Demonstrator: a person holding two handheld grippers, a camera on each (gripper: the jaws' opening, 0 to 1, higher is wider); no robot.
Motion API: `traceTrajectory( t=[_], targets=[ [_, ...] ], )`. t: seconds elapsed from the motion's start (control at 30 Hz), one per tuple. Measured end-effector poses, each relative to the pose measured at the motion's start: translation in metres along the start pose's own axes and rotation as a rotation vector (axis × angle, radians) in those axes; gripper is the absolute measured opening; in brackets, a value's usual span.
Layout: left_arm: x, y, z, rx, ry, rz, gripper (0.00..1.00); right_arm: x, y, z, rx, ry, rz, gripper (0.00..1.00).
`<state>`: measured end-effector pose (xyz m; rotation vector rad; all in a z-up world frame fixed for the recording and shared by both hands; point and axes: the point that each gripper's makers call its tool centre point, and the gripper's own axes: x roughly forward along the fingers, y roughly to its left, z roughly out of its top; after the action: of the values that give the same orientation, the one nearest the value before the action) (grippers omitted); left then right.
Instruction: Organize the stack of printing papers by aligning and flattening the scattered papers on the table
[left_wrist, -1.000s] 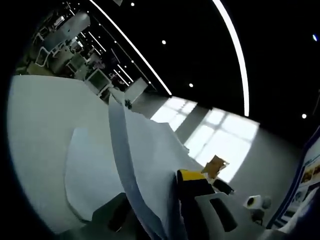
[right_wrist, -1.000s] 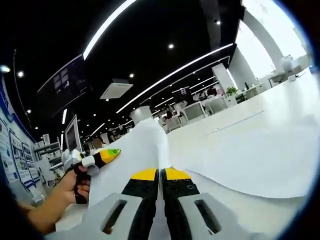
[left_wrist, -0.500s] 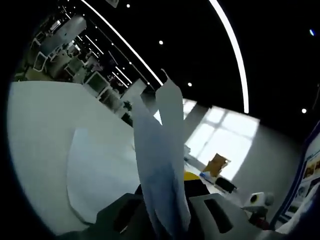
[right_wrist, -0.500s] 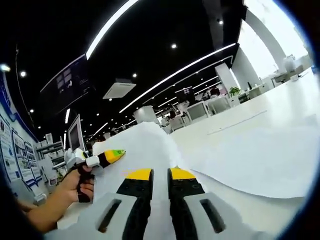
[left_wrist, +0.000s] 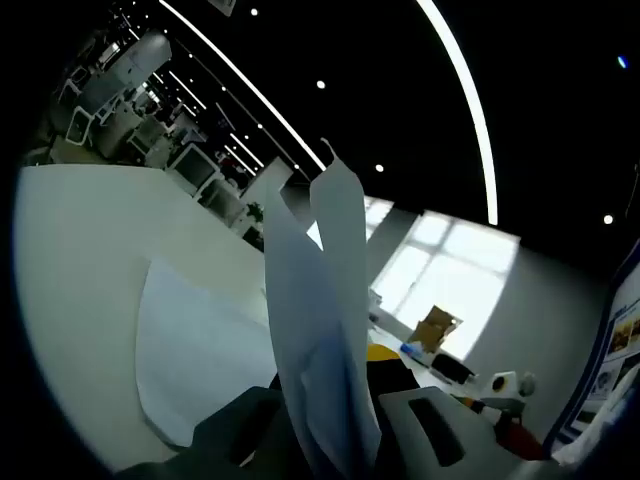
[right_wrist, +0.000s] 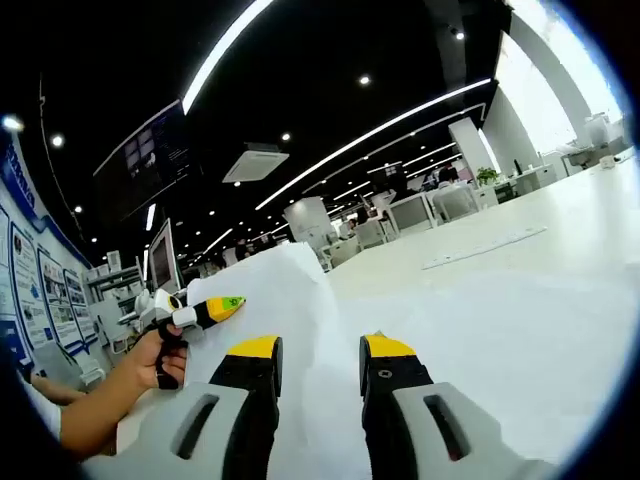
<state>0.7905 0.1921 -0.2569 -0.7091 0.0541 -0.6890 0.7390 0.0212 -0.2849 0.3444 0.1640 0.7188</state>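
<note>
In the left gripper view, a flat sheet (left_wrist: 195, 365) lies on the white desk (left_wrist: 90, 250) at 8 o'clock; the left claw (left_wrist: 330, 400) pinches upright papers (left_wrist: 320, 300) at 6 o'clock. In the right gripper view, a hand (right_wrist: 150, 365) grips at 9 o'clock; the right claw (right_wrist: 320, 365) gapes, released, over the paper stack (right_wrist: 480, 330).

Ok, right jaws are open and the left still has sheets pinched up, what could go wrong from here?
1. The left hand-held gripper pinches only one end of the lifted papers, which stand bent, so they may crease or slip out.
2. The right hand-held gripper is open over the sheet on the table; with nothing pinning it, a pull from the left could drag the pile further askew.
</note>
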Motion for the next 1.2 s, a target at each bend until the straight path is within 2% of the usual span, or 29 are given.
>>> traceTrajectory(
  t=[0.13,0.27,0.47,0.53,0.6,0.63,0.8,0.87,1.0,1.1,1.2],
  targets=[
    [0.000,0.001,0.000,-0.007,0.003,0.001,0.06,0.007,-0.015,0.002,-0.022,0.045,0.015,0.28],
    [0.000,0.001,0.001,-0.012,-0.001,-0.001,0.06,0.013,-0.018,0.004,-0.018,0.081,0.043,0.30],
    [0.000,-0.004,0.003,-0.015,-0.009,-0.022,0.06,0.033,-0.016,0.001,-0.143,0.157,0.064,0.33],
    [0.000,-0.010,0.004,-0.017,-0.015,-0.050,0.06,0.038,-0.022,-0.007,-0.172,0.201,0.045,0.33],
    [0.000,-0.016,0.005,-0.017,-0.019,-0.070,0.06,0.043,-0.027,-0.011,-0.215,0.218,0.046,0.35],
    [0.000,-0.018,0.004,-0.015,-0.019,-0.077,0.06,0.043,-0.038,-0.014,-0.229,0.237,0.009,0.35],
    [-0.001,-0.022,0.006,-0.014,-0.028,-0.088,0.06,0.041,-0.038,-0.007,-0.189,0.226,0.043,0.35],
    [-0.001,-0.021,0.006,-0.017,-0.028,-0.085,0.06,0.039,-0.028,-0.003,-0.184,0.213,0.092,0.36],
    [-0.002,-0.018,0.002,-0.026,-0.016,-0.071,0.06,0.029,-0.036,0.009,-0.188,0.226,0.079,0.35],
    [-0.002,-0.018,0.002,-0.029,-0.016,-0.071,0.06,0.023,-0.059,0.026,-0.235,0.203,0.019,0.36],
    [-0.002,-0.018,0.001,-0.029,-0.017,-0.069,0.06,0.017,-0.074,0.035,-0.252,0.204,0.006,0.41]
  ],
)
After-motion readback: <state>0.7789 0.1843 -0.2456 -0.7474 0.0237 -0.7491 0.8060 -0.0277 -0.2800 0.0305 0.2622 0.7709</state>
